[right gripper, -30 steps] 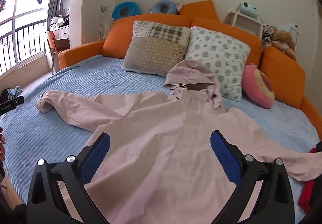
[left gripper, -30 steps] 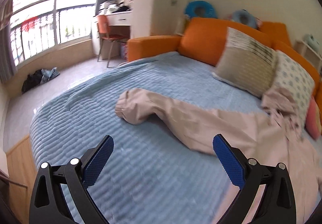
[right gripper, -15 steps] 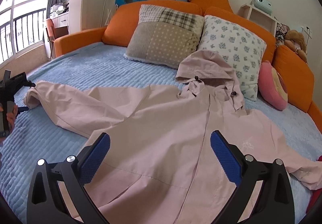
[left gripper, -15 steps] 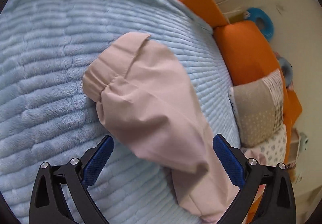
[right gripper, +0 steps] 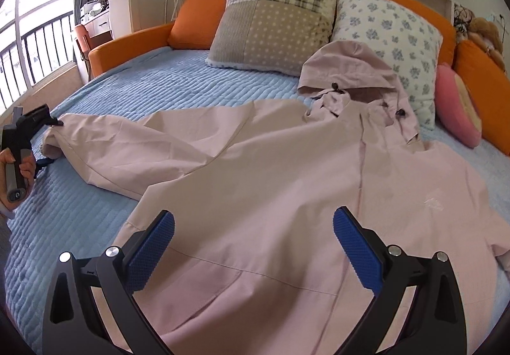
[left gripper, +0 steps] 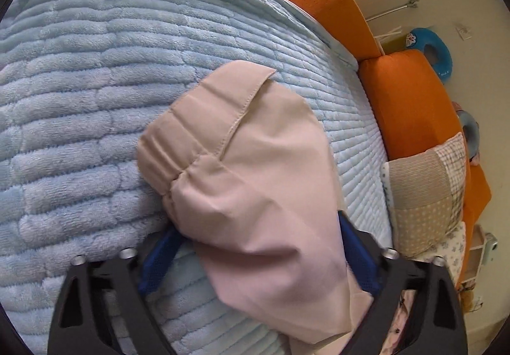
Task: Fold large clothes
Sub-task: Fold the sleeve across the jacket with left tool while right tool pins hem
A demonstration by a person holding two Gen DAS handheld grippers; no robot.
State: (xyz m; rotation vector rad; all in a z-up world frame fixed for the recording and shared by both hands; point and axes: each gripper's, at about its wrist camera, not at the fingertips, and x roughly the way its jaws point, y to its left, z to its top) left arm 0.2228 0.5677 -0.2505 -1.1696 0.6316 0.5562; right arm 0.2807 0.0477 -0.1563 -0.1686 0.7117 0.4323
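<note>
A large pale pink hooded jacket (right gripper: pixel 287 183) lies spread front up on the blue quilted bed (right gripper: pixel 178 81), hood (right gripper: pixel 353 68) against the pillows. Its left sleeve reaches toward the bed's left edge. In the left wrist view the sleeve cuff (left gripper: pixel 242 157) fills the space between the open fingers of my left gripper (left gripper: pixel 258 256), which straddle it from both sides. That gripper also shows in the right wrist view (right gripper: pixel 47 124) at the sleeve end. My right gripper (right gripper: pixel 255 246) is open and empty, hovering over the jacket's lower front.
Orange cushions (right gripper: pixel 204 17) form the headboard. A patchwork pillow (right gripper: pixel 271 26), a flowered pillow (right gripper: pixel 389 30) and a pink cushion (right gripper: pixel 459 106) lean on them. A balcony railing (right gripper: pixel 35 52) and a desk chair (right gripper: pixel 83 36) stand to the left.
My left gripper dropped down and moved onto the sleeve cuff, so the sleeve now lies between its fingers. My right gripper moved forward over the jacket's front.
</note>
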